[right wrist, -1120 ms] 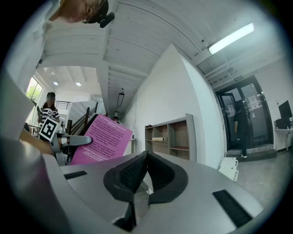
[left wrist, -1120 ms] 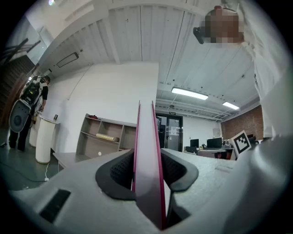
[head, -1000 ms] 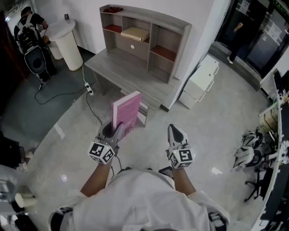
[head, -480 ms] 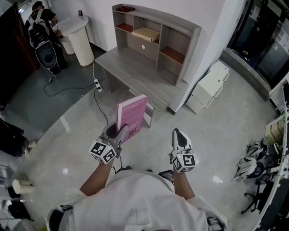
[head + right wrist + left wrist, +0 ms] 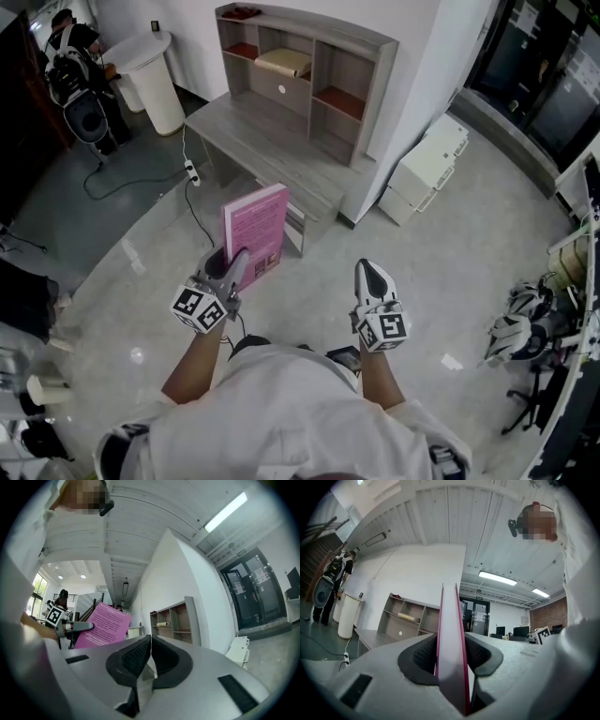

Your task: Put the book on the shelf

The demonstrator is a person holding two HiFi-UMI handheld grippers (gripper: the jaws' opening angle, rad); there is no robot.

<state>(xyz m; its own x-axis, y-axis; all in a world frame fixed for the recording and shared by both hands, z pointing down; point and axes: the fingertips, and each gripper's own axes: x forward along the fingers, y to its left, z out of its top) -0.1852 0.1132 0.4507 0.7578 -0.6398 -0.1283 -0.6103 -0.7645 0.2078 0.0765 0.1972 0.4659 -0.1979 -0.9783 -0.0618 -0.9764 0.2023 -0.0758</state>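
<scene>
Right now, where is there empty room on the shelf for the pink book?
The right cubby, between the shelf end wall and the middle divider, looks bare. So does the small upper-left cubby. The middle cubby is crowded by a tan bundle. The desk in front of the shelf is bare too.

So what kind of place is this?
Probably an office or lab space: a desk with a shelf unit against the wall, glass doors, and monitors on desks further back.
</scene>
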